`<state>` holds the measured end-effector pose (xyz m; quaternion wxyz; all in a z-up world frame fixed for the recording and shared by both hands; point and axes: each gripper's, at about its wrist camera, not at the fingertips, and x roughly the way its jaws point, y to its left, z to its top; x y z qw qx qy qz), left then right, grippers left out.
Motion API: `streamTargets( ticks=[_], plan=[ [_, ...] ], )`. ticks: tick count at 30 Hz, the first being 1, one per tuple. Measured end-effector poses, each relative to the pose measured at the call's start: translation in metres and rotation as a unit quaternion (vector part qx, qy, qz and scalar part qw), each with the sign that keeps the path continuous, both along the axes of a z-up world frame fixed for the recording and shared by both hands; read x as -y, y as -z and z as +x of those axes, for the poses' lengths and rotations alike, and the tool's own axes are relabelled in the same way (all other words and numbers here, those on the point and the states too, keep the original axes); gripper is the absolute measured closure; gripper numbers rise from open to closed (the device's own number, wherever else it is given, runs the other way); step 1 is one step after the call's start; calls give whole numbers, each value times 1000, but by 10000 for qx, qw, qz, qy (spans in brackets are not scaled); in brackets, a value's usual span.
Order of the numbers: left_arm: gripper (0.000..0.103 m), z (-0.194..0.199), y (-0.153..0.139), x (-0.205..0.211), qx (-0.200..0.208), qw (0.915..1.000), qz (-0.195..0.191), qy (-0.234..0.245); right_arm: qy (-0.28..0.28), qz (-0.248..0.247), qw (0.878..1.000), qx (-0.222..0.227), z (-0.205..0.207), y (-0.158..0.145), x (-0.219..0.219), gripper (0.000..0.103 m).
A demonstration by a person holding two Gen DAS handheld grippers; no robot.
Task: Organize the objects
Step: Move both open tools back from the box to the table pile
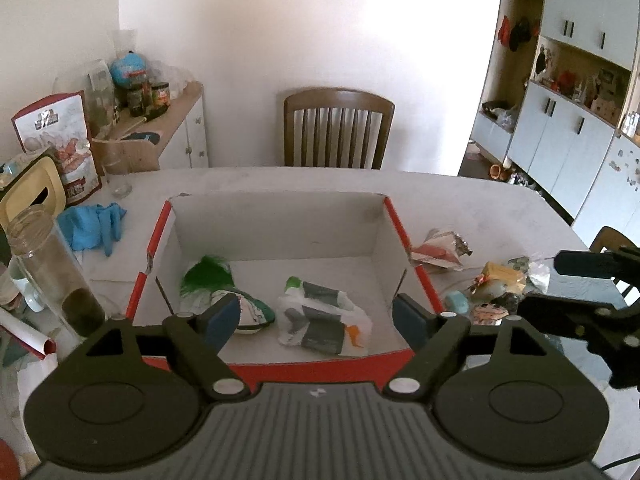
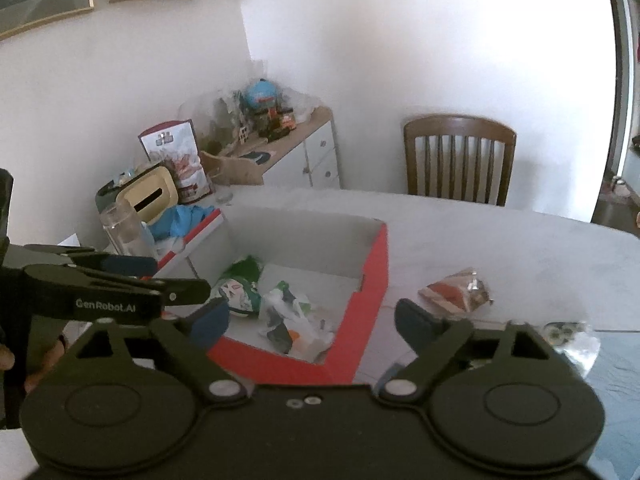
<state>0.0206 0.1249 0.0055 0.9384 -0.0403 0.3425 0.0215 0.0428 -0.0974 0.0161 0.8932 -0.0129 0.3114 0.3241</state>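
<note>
The open red cardboard box with a white inside (image 1: 394, 216) sits in the middle of the pale grey table (image 1: 304, 180). On its floor lie a crumpled white plastic wrapper with grey and orange patches (image 1: 322, 322) and, just beside it on the left, a small white-and-green doll with a tuft of green hair (image 1: 224, 280). Outside the box to the right, near its wall, rests a torn red-and-silver snack packet (image 1: 438, 250), and further right a small heap of mixed trinkets and foil (image 1: 498, 286). To the left of the box are a bunched blue rubber glove (image 1: 94, 226) and a tall clear glass jar with dark contents at the bottom (image 1: 52, 270). The left gripper (image 1: 318, 318) hangs above the box's near edge, jaws spread wide with nothing between them. The right gripper (image 2: 310, 322) hangs over the box's near right corner, jaws likewise released and empty. A brown wooden slat-back chair (image 1: 338, 128) stands at the table's far side
</note>
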Motion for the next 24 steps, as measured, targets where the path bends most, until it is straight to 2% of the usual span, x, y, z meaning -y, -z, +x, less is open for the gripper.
streamTargets(
  ticks=[3,8,10,12,18,24],
  plan=[
    [18,-4,0,9,1,10000,-45,-7,64,38,9999,101,-9,0,14,4],
    [16,-7,-1,25,26,9997,-249,5,222,67,9996,129,-18,3,42,2],
    [4,-8,0,34,56,9996,-291,37,317,84,9994,87,-19,5,54,2],
    [0,-9,1,44,123,9994,-307,84,411,102,9991,50,-20,8,67,2],
    [0,-8,9,78,198,9986,-387,292,673,60,9977,-24,-19,15,102,2],
    [0,2,20,114,50,9981,-449,419,956,-83,9954,-26,-13,23,141,2]
  ],
)
